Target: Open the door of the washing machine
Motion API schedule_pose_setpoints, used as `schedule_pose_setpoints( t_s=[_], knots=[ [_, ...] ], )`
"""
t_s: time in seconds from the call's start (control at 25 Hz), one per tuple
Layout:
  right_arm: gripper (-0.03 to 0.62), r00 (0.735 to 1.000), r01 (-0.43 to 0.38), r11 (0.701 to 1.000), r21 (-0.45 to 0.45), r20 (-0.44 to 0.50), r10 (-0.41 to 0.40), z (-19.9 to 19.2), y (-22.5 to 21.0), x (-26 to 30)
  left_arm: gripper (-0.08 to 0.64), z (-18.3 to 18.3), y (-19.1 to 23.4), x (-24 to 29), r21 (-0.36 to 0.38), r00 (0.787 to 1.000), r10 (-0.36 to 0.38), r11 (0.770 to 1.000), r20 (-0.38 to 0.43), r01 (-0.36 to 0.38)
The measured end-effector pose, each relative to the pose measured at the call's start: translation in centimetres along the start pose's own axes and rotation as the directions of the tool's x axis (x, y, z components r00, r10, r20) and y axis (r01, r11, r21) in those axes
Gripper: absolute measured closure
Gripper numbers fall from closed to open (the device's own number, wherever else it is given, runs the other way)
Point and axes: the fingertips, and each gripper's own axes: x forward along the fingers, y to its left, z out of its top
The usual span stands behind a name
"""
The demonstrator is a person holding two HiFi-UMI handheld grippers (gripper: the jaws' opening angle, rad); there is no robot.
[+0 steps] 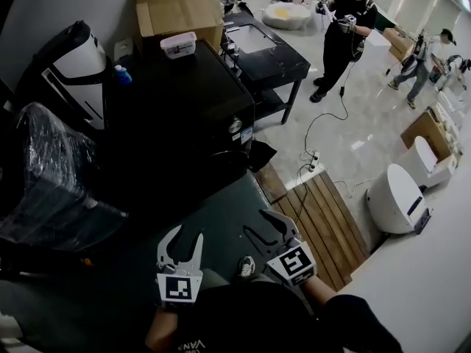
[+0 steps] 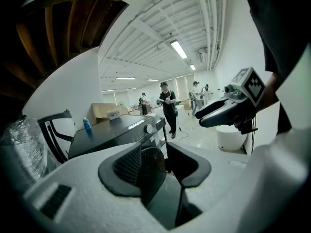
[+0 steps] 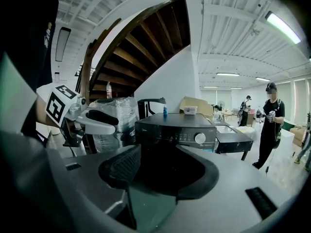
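Left gripper point(image 1: 188, 240) and right gripper point(image 1: 255, 222) sit nearest, fingers apart, holding nothing. Beyond them stands the black washing machine point(image 1: 180, 109). Its front door is probably hard and stiff; pull at its edge.

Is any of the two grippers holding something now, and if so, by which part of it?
Nothing is held. The left gripper and the right gripper both have their fingers apart with nothing between them. The washing machine stands ahead, untouched.
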Motion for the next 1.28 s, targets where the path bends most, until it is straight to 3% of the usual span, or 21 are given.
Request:
schedule_pose_setpoints(
  t_s=[0.28, 0.84, 1.12, 1.28],
  knots=[
    [0.368, 0.999, -0.043, 0.999, 0.006, -0.019, 0.043, 0.3, -2.0, 3.6, 0.396, -0.5, 2.1, 2.8, 0.009, 0.999, 0.025, 1.000, -0.047, -0.025],
    [0.365, 0.998, 0.017, 0.999, 0.037, -0.065, -0.014, 1.5, -1.9, 11.9, 0.396, -1.0, 8.9, 7.5, 0.042, 0.995, -0.083, 0.995, -0.053, 0.085],
    [0.362, 0.993, 0.044, 0.999, -0.029, -0.106, -0.047, 0.5, -3.2, 14.9, 0.396, -3.7, 11.4, 10.2, 0.072, 0.991, -0.106, 0.991, -0.082, 0.112],
    [0.363, 0.990, 0.028, 0.999, -0.041, -0.136, -0.034, -0.7, -5.0, 16.1, 0.396, -5.0, 11.7, 12.4, 0.048, 0.989, -0.107, 0.993, -0.103, 0.112]
  ],
)
